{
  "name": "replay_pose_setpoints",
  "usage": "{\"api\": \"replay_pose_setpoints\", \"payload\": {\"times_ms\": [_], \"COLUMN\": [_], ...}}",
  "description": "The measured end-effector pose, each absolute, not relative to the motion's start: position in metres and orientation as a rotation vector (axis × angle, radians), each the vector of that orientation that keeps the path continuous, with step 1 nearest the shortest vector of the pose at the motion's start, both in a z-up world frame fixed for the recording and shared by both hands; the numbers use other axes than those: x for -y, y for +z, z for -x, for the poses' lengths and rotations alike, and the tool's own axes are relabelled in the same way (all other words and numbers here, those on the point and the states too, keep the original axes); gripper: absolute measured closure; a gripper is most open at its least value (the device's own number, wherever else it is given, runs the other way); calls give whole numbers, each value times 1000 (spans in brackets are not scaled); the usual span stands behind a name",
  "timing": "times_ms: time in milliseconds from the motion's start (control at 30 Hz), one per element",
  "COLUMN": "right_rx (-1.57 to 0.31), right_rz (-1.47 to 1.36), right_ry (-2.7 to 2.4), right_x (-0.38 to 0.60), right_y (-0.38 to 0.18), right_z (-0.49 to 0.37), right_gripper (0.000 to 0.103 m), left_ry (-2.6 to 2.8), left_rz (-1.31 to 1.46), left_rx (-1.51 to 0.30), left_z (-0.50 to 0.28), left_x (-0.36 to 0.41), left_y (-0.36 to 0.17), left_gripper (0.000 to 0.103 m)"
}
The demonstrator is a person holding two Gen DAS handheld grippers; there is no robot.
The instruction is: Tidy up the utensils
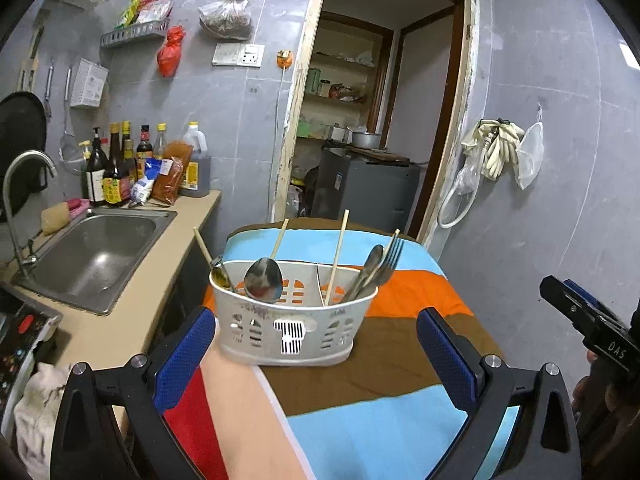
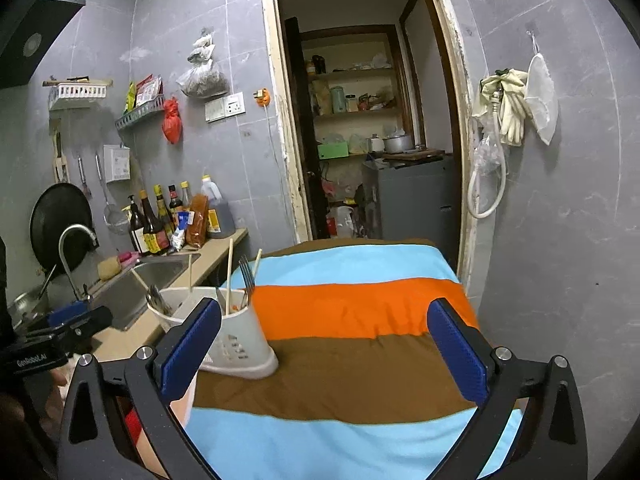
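Note:
A white slotted utensil caddy (image 1: 292,320) stands on the striped cloth (image 1: 380,420) of a table. It holds a big spoon (image 1: 263,280), a smaller spoon (image 1: 220,276), forks (image 1: 390,258) and wooden chopsticks (image 1: 336,256). My left gripper (image 1: 316,314) is open, its blue pads wide apart on either side of the caddy and clear of it. My right gripper (image 2: 325,308) is also open over bare cloth, nothing between its pads. In the right wrist view the caddy (image 2: 236,336) stands at the left, partly hidden behind the left finger.
A counter to the left of the table carries a steel sink (image 1: 92,256), a tap and sauce bottles (image 1: 120,168). An open doorway (image 1: 380,120) lies beyond the table's far end. Gloves (image 1: 496,148) hang on the right wall.

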State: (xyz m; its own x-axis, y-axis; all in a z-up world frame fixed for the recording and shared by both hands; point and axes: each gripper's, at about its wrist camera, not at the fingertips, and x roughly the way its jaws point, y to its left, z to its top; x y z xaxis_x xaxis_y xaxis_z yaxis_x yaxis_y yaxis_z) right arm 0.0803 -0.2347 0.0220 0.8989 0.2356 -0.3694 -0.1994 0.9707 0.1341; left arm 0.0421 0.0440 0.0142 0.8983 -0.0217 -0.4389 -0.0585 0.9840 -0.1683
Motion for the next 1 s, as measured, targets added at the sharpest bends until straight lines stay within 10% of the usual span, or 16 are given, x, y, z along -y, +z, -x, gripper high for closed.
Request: {"api": "replay_pose_setpoints", "payload": {"times_ms": [1000], "right_rx": [-426], "right_rz": [-96], "right_ry": [229], "right_x": [278], "right_y": [8], "right_z": [-14], "right_gripper": [2], "left_ry": [93], "left_rz": [141], "left_rx": [-463], "left_z": [29], "left_x": [-1], "left_y": [8], "left_gripper": [1]}}
